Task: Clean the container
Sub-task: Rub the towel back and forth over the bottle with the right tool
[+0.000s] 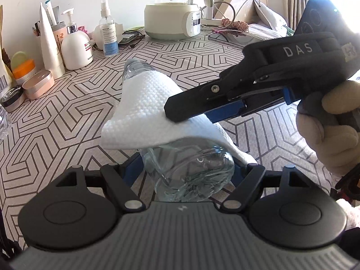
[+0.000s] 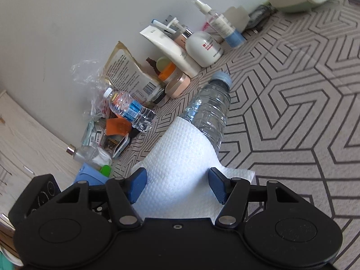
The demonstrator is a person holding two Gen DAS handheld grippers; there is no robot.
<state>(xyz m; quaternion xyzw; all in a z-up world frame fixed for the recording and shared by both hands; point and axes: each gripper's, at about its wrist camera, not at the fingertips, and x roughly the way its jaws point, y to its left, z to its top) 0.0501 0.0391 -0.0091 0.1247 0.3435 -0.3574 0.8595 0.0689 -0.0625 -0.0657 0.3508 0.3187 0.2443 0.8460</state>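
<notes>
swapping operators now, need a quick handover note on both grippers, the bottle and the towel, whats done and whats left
Left gripper: shut on the clear bottle at its base end, holding it off the patterned table.
Right gripper: jaws straddle the white paper towel draped over the bottle's lower half; whether the pads press cannot be told.
Blue cap is on.
Done: bottle held, towel laid over it.
Left: wipe the bare upper half and neck, probably turning the bottle to reach all sides.
</notes>
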